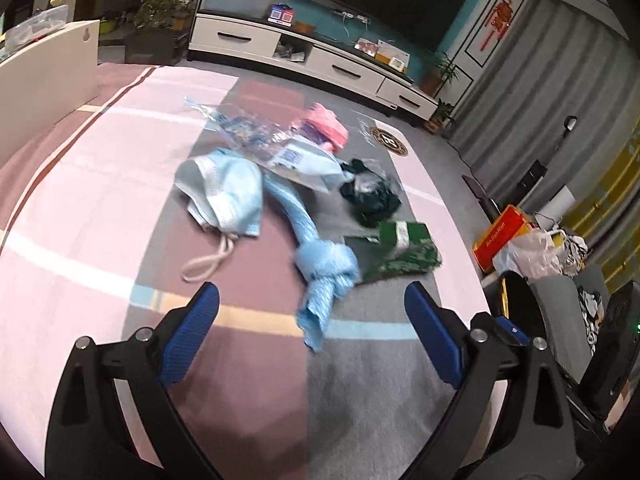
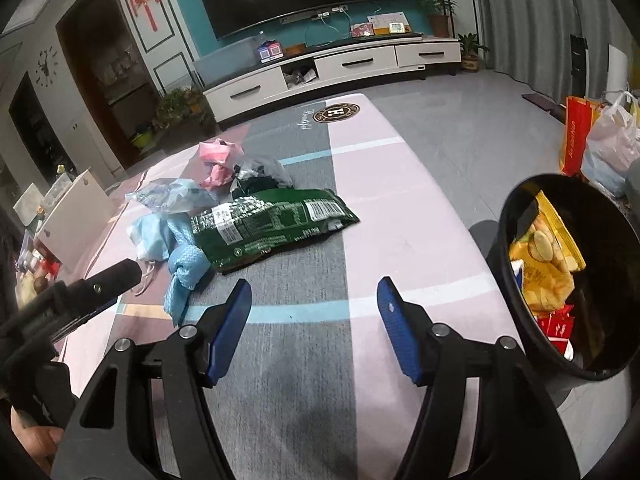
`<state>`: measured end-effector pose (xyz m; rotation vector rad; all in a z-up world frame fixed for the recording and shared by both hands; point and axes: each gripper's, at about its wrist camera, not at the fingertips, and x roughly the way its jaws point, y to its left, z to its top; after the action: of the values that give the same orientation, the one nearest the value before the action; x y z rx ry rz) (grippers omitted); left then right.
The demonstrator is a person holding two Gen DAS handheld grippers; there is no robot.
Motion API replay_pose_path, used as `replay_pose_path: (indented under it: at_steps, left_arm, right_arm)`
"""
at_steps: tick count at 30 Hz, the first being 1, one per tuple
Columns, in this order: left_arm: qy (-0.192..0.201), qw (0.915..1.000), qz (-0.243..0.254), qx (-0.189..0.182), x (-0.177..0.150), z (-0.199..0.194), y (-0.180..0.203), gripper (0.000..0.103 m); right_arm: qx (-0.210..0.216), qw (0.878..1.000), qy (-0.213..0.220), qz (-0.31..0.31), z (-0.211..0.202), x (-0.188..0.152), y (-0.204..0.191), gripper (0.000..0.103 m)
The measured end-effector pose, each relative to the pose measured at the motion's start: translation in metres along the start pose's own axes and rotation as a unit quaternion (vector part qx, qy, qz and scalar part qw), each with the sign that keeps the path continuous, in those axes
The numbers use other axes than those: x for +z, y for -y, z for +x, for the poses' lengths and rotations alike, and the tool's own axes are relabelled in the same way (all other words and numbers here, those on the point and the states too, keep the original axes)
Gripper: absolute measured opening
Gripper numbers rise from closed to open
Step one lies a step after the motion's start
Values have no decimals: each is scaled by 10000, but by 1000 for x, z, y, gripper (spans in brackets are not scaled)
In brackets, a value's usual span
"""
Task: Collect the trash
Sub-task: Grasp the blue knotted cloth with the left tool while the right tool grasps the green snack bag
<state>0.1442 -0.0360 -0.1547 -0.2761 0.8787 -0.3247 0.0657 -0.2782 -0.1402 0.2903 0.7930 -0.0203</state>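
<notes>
Both grippers' fingers gape wide, empty. Centre-frame, the green snack bag point(image 2: 272, 228) looks light, crinkly, slippery; best pinched at its flat edge.

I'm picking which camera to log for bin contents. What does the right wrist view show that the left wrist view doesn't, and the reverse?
Right wrist only: the black bin with a yellow snack bag and red wrappers inside, plus the left gripper seen from the side.
Left wrist only: the face mask in full, with its ear loop.
Both: the green snack bag, the knotted blue cloth, the pink wrapper, each gripper open and empty.
</notes>
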Motion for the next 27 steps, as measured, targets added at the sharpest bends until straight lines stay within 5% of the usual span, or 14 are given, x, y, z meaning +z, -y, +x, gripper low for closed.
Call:
replay_pose_path:
  at_steps: [13, 21, 27]
  left_arm:
    - [-55, 9990, -326, -297, 17, 17, -18, 94]
    - [-70, 9991, 53, -413, 20, 29, -6, 92]
    - [-284, 9983, 393, -308, 9, 50, 11, 79]
  right_arm:
    - [-50, 9986, 178, -504, 20, 54, -17, 70]
    - [247, 9980, -155, -567, 56, 62, -20, 70]
    - [338, 9991, -246, 45, 77, 67, -4, 70]
